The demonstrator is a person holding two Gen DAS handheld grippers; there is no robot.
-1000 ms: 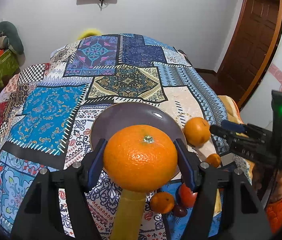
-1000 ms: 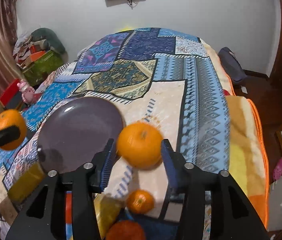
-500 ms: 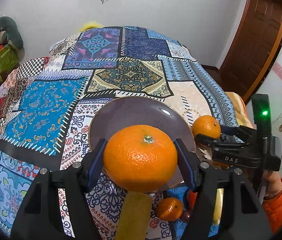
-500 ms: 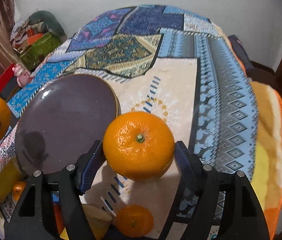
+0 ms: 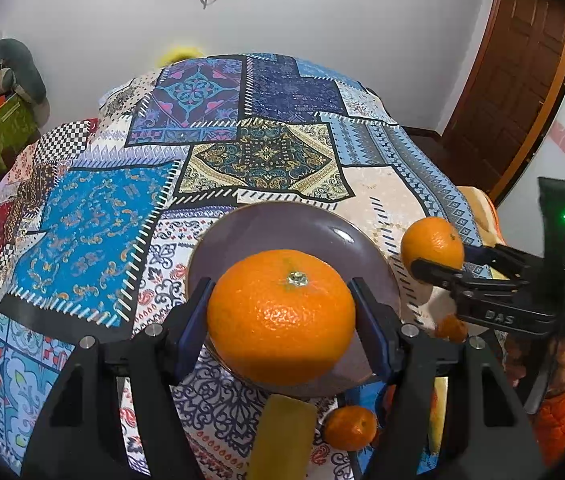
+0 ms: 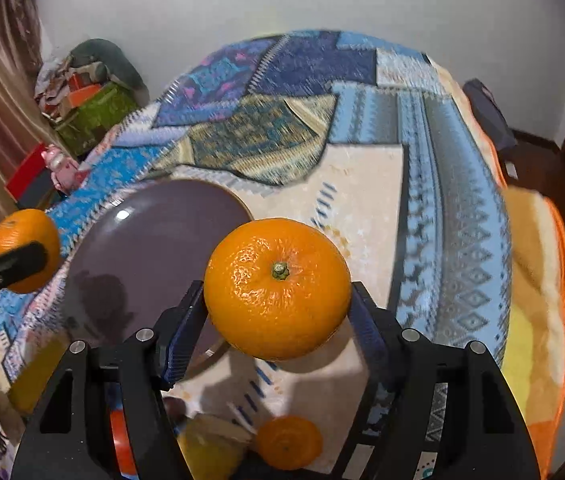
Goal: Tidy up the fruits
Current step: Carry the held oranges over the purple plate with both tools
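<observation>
My left gripper point(image 5: 280, 312) is shut on a large orange point(image 5: 280, 316) and holds it above the near edge of a purple plate point(image 5: 282, 228) on the patterned bedspread. My right gripper point(image 6: 278, 312) is shut on a second orange point(image 6: 277, 294), lifted off the cloth just right of the plate point(image 6: 150, 240). The right gripper with its orange point(image 5: 432, 244) shows at the right in the left wrist view. The left gripper's orange point(image 6: 24, 250) shows at the left in the right wrist view.
A small orange point(image 5: 350, 428), a yellow fruit point(image 5: 280, 440) and a red fruit point(image 6: 122, 444) lie on the cloth near the plate's near side. Another small orange point(image 6: 288, 442) lies below my right gripper. The bed's right edge point(image 6: 538, 280) drops off beside a wooden door point(image 5: 518, 76).
My right gripper moved up to the loose orange, closed on it and lifted it off the cloth. My left gripper kept its orange and moved slightly forward over the plate's edge.
</observation>
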